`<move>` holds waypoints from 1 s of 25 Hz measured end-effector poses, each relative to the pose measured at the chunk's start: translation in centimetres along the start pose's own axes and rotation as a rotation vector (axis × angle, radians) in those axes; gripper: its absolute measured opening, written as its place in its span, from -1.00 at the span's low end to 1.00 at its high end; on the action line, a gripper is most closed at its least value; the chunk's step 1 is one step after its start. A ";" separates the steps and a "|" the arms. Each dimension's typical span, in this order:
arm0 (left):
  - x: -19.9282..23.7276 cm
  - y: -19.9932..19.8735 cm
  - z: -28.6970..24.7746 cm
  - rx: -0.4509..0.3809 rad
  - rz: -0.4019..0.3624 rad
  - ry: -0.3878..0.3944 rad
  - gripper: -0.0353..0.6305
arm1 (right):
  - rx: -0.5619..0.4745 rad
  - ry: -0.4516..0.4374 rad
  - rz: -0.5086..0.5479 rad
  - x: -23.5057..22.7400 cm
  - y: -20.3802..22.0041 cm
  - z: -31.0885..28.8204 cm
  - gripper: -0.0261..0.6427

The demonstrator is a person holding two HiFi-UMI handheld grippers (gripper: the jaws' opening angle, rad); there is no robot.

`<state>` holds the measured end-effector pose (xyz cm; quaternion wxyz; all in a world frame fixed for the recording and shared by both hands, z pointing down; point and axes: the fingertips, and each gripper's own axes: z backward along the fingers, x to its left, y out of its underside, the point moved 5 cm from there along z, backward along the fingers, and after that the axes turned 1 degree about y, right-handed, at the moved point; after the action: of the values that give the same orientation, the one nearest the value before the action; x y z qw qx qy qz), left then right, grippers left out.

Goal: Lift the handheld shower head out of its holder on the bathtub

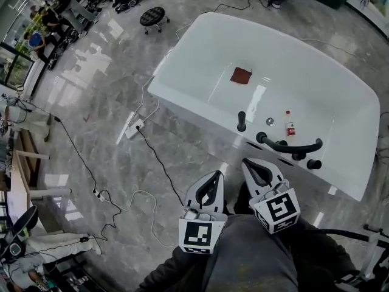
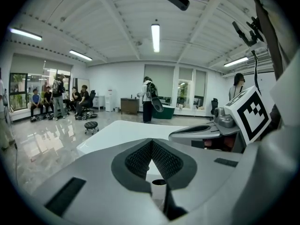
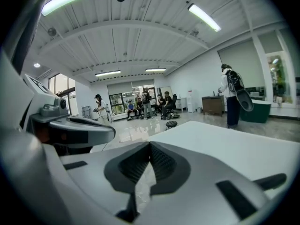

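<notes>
Left gripper and right gripper hover near the bathtub, jaws pressed together, empty. The shower head stands in its holder on the near rim — spread one gripper's jaws first, then lift straight up.

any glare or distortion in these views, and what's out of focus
Head view: sharp, light glares off the floor and streaks the bathtub. Left gripper view: fisheye bends the ceiling, corners black, left gripper soft up close. Right gripper view: same bend, right gripper blurred, lamp blown out.
</notes>
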<state>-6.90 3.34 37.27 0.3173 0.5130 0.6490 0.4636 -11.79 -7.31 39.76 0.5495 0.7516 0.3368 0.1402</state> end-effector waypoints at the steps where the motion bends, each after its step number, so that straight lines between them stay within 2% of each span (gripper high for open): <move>1: 0.5 -0.2 -0.7 -0.002 -0.003 0.009 -0.88 | -0.001 0.014 -0.004 -0.4 -0.1 -0.5 -0.91; 6: 3.3 -0.2 -4.8 0.016 -0.018 0.084 -0.88 | -0.013 0.098 -0.036 -2.5 -0.2 -3.7 -0.91; 13: 7.1 -3.0 -9.5 0.047 -0.067 0.220 -0.88 | -0.014 0.230 -0.096 -4.5 -2.0 -7.0 -0.91; 20: 10.6 -3.7 -14.0 0.082 -0.092 0.326 -0.88 | 0.002 0.343 -0.156 -6.4 -2.3 -11.0 -0.91; 25: 12.3 -4.6 -16.1 0.072 -0.121 0.406 -0.88 | -0.029 0.431 -0.163 -7.0 -3.5 -12.9 -0.91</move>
<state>-26.30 10.52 39.72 0.1888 0.3800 0.7454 0.5141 -25.67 -1.94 42.21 0.4854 0.6666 0.5038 0.2574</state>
